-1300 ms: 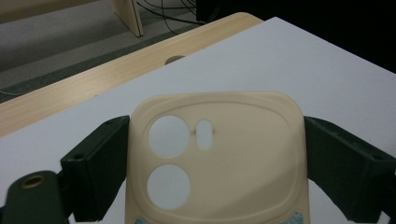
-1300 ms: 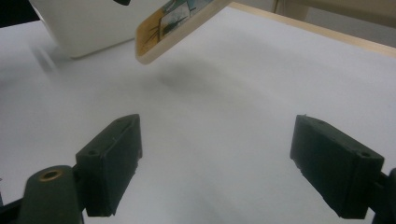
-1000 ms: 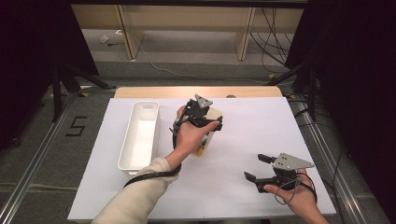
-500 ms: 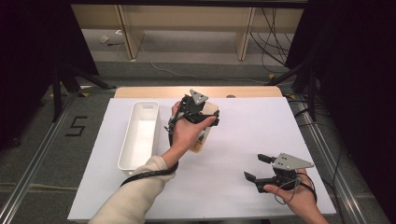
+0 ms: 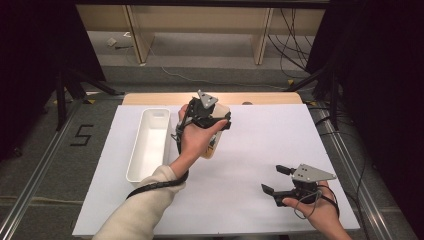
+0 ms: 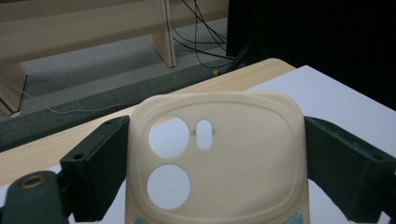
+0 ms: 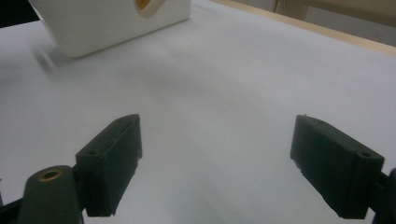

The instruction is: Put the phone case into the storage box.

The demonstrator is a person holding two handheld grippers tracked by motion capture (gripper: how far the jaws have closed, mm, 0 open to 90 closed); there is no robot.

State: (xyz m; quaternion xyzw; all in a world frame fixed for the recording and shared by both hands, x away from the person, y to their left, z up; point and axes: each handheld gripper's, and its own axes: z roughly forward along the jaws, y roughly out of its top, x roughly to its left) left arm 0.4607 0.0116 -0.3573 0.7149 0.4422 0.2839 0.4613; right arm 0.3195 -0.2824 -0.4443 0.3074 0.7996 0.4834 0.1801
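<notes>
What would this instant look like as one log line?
left tongs: shut on phone case | right tongs: open | white bin: beside

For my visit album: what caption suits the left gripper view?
Left gripper clamps a cream, soft-looking phone case by its edges, above the white table.

Cream phone case [image 6: 233, 158], black tool [image 5: 206, 116]

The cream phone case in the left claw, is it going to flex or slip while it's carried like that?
The phone case looks thin and rubbery, so it may bow a little under the left claw, which clamps its two side edges. Its matte skin probably grips the pads rather than sliding. With big camera cutouts and no phone inside, it is likely very light.
</notes>
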